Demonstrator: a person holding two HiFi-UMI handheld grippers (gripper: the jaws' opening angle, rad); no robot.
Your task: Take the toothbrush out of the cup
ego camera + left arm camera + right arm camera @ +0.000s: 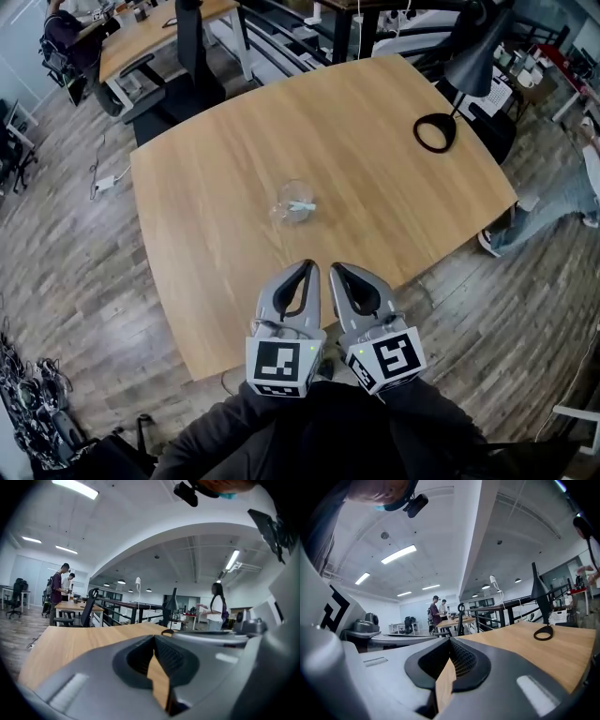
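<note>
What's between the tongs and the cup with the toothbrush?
Nothing. In the head view, only bare table lies between the left tongs, the right tongs and the cup holding the toothbrush.

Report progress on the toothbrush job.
Done: nothing; the toothbrush sits in the cup on the table. In hand: nothing; left gripper and right gripper are shut, empty, at its near edge. To do: reach, grip, lift it out.
</note>
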